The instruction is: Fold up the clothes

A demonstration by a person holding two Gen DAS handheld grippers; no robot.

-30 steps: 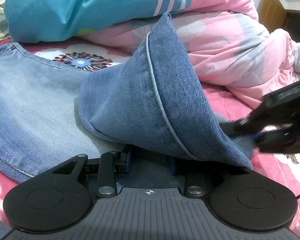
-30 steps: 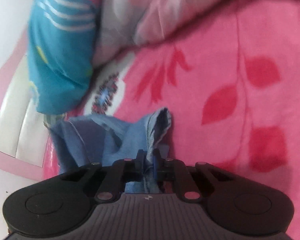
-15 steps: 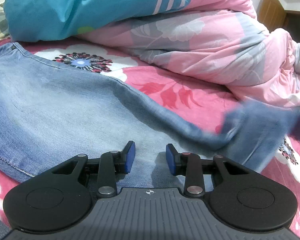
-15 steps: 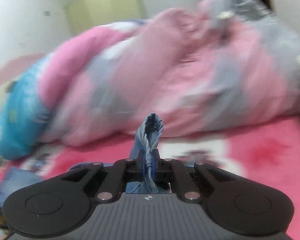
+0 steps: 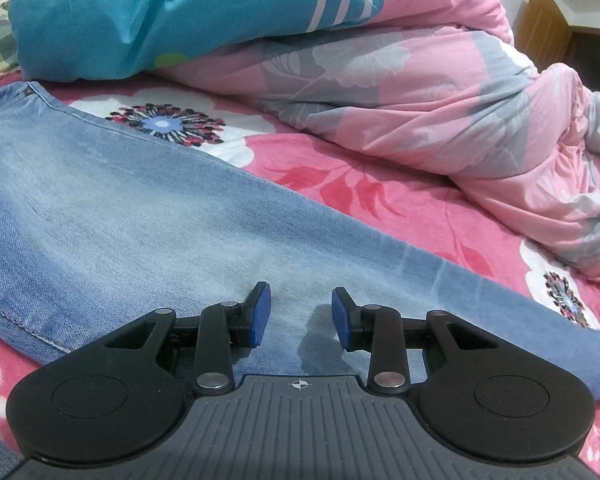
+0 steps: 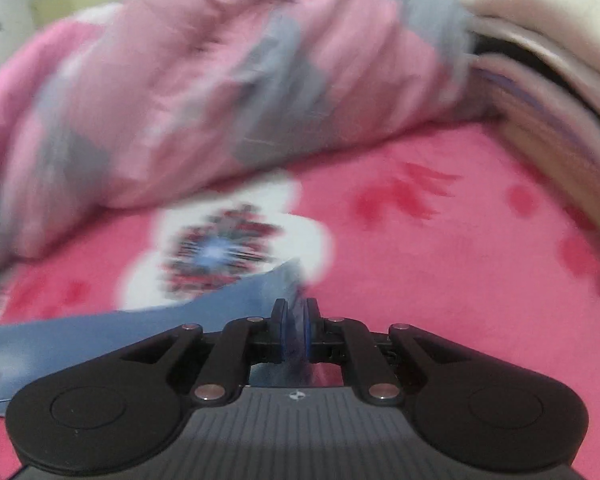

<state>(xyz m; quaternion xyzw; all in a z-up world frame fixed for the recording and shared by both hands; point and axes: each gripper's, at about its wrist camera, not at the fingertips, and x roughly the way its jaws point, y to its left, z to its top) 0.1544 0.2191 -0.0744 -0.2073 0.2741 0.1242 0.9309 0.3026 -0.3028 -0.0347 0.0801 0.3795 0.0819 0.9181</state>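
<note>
Jeans [image 5: 148, 216] lie stretched across a pink floral bedsheet [image 5: 364, 184], beside a heaped quilt [image 5: 440, 92]. Left tongs [image 5: 300, 316] hover spread over the denim, empty — likely waiting to pin it. Right tongs [image 6: 295, 330] pinch the leg's hem [image 6: 288, 280], apparently drawing it out straight — the view is blurred.
</note>
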